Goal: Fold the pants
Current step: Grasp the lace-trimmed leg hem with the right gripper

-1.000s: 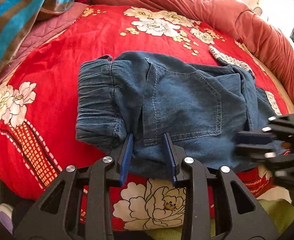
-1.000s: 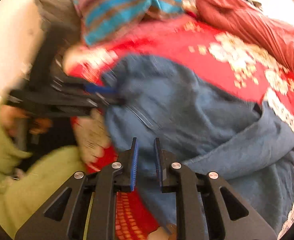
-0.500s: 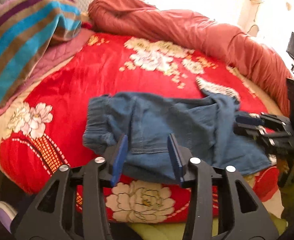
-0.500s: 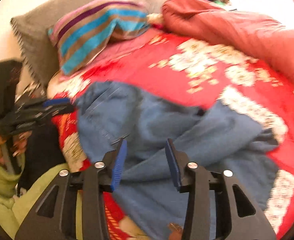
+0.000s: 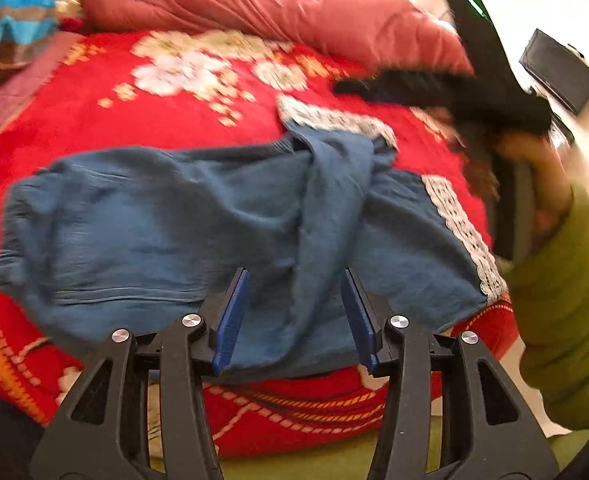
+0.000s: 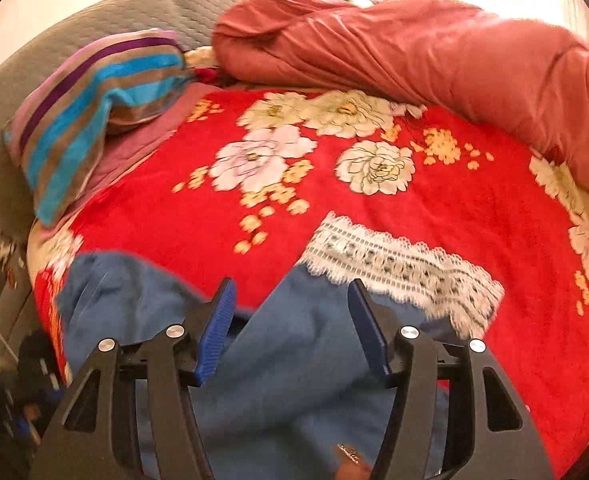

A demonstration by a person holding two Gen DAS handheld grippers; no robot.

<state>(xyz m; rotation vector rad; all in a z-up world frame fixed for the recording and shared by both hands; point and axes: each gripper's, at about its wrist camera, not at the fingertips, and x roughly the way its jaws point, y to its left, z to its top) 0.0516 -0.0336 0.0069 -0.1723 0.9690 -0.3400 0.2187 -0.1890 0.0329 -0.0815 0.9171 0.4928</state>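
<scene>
Blue denim pants with white lace hems lie crumpled on the red floral blanket. My left gripper is open and empty, above the pants' near edge. My right gripper is open and empty, over a blue leg near a lace hem. In the left wrist view the right gripper shows blurred, raised above the bed at the right, held by a hand in a green sleeve.
A salmon quilt is rolled along the far side of the bed. A striped pillow and grey cushion lie at the far left. A dark box stands beyond the bed at right.
Both grippers have opened wide and let go of the pants, which dropped crumpled with the legs thrown over. The right gripper lifted up and away; the left swung right.
</scene>
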